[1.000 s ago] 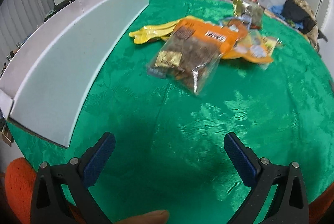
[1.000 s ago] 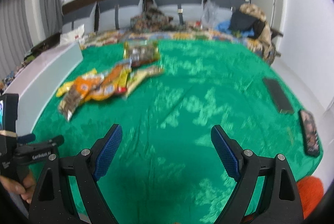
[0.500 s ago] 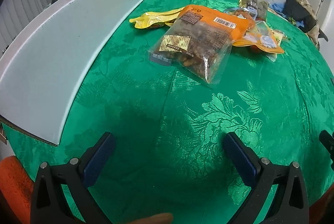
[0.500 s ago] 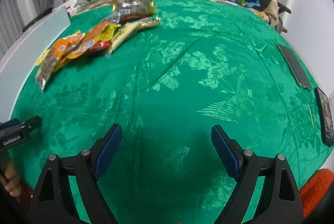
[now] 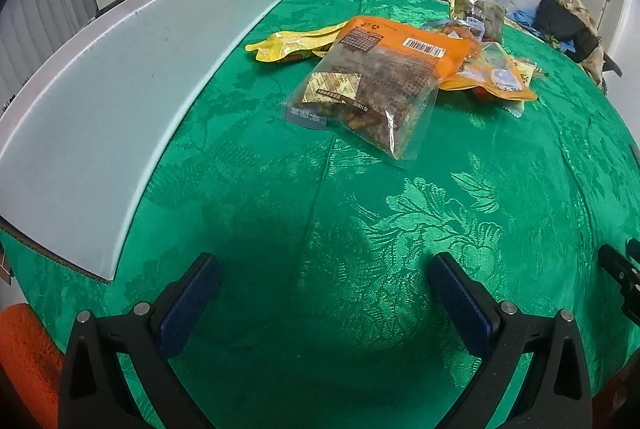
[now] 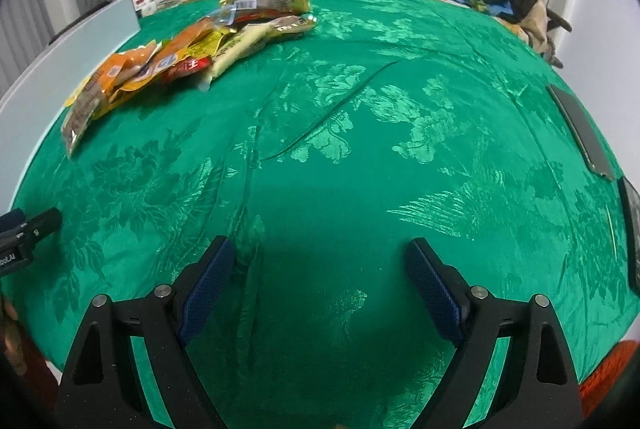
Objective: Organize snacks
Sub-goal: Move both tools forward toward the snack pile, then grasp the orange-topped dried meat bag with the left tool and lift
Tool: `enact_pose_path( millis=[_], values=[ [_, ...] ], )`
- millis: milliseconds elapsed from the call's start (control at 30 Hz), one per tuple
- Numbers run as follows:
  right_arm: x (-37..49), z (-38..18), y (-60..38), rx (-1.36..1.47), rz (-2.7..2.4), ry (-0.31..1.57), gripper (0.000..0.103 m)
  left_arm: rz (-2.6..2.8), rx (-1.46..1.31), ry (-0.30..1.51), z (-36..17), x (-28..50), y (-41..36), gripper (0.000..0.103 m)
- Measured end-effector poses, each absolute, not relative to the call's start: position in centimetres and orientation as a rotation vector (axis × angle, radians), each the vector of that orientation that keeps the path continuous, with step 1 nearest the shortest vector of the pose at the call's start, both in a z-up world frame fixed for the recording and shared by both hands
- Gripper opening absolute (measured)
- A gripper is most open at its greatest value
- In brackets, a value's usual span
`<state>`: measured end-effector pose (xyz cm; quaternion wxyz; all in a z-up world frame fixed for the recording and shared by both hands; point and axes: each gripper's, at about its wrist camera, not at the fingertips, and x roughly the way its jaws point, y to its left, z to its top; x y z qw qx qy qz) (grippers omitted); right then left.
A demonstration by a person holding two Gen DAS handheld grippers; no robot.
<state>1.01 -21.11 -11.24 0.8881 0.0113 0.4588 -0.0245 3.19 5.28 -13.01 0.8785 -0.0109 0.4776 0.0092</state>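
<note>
Both grippers (image 5: 320, 293) (image 6: 320, 281) wide apart, empty

1. The worktop (image 5: 360, 213) is covered in green cloth, a damask weave with raised leaf and flower patterns that catch the light with a satin sheen.
2. At ten o'clock in the left wrist view, the pale box (image 5: 120, 101) looks like smooth matt card, with a raw brown cardboard edge along its bottom.
3. The clear snack bag (image 5: 368, 97) is glossy see-through plastic film with an orange printed top; the yellow packets (image 5: 292, 45) behind it are shiny foil-like plastic.
4. The left tongs (image 5: 320, 301) and the right tongs (image 6: 320, 285) are matt black plastic with bright metal screws and textured blue rubbery pads (image 5: 188, 305).
5. Two dark flat slabs (image 6: 582, 133) at three o'clock in the right wrist view look smooth and slightly glossy.
</note>
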Motion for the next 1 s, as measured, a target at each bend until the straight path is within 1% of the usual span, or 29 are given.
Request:
enact_pose_path(
  millis=[200,333,467,633,800,1000],
  values=[
    [1.1,-11.2,-21.2,0.013,-0.030,0.949,0.093,0.008,-0.018,0.998,-12.9,3.4,5.3,0.103],
    [1.0,-11.3,-21.1,0.007,-0.024,0.928,0.093,-0.052,0.008,1.064,-12.7,4.7,5.4,0.103],
    [0.8,-11.3,-21.1,0.006,-0.023,0.914,0.093,-0.156,0.018,1.052,-11.0,7.2,5.6,0.103],
    [0.8,-11.3,-21.2,0.005,-0.016,0.908,0.093,-0.324,0.110,1.052,-8.6,12.3,3.9,0.103],
    [0.8,-11.3,-21.2,0.006,-0.014,0.907,0.093,-0.354,0.197,1.122,-10.0,17.5,2.5,0.103],
    [0.8,-11.3,-21.2,0.003,-0.004,0.904,0.093,-0.359,0.245,1.158,-11.6,19.6,1.5,0.103]
  ],
)
